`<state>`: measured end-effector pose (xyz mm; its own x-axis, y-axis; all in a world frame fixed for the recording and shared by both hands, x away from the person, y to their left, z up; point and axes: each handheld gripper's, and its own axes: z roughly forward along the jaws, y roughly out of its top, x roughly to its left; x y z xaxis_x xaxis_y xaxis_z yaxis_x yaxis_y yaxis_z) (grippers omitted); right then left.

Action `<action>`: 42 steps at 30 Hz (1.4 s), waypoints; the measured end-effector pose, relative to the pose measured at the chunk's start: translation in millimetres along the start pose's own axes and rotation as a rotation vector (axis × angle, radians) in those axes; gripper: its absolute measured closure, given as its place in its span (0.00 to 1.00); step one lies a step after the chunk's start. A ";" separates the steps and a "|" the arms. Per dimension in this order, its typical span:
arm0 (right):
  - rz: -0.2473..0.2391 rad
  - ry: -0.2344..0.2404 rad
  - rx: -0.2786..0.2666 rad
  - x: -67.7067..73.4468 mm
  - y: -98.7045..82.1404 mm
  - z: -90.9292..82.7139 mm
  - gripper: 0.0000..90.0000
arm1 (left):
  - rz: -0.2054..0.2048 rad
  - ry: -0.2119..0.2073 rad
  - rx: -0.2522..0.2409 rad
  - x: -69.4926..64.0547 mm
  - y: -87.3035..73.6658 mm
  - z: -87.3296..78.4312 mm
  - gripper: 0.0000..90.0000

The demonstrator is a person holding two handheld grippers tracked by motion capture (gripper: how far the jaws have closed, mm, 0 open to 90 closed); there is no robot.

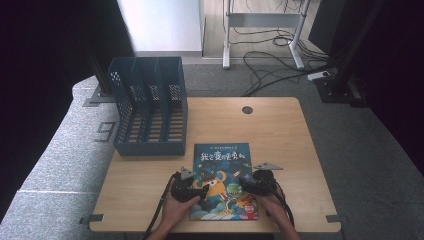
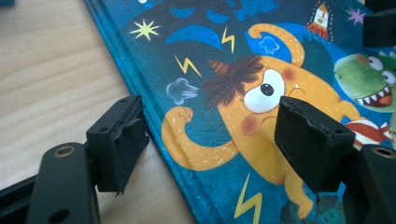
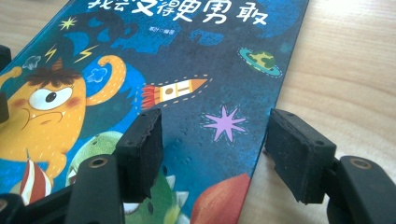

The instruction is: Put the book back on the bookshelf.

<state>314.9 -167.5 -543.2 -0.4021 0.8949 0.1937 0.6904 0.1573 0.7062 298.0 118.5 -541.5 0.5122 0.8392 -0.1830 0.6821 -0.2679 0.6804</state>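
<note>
Picture book (image 1: 223, 181) lying flat at the table's (image 1: 280, 135) near edge; left gripper (image 2: 212, 140) and right gripper (image 3: 217, 149) each straddling a side edge, jaws spread, not pinching. Probably handling as thin, stiff and smooth-covered; gripping both side edges looking wisest

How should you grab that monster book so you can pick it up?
Take the book by its two long side edges, since it lies flat on the table and only the thin edges can be pinched. The left gripper straddles the left edge, the right gripper the right edge; both look open.

Blue file rack (image 1: 150, 107) (table's (image 1: 280, 130) far-left corner)
</note>
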 end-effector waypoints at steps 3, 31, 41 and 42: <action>-0.005 0.008 0.006 1.9 -2.3 -2.0 0.40 | -0.005 -0.007 -0.001 0.4 -3.1 -3.2 0.28; -0.006 0.004 0.036 -8.8 33.9 30.8 0.27 | -0.021 -0.040 0.003 12.7 10.8 4.5 0.24; -0.014 -0.044 0.032 -8.9 47.3 46.1 0.25 | -0.014 -0.034 0.001 12.9 13.0 6.2 0.23; -0.014 -0.044 0.032 -8.9 47.3 46.1 0.25 | -0.014 -0.034 0.001 12.9 13.0 6.2 0.23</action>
<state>378.8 -148.8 -542.9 -0.3859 0.9098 0.1530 0.7037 0.1830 0.6865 316.7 122.9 -539.4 0.5197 0.8265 -0.2166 0.6903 -0.2568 0.6764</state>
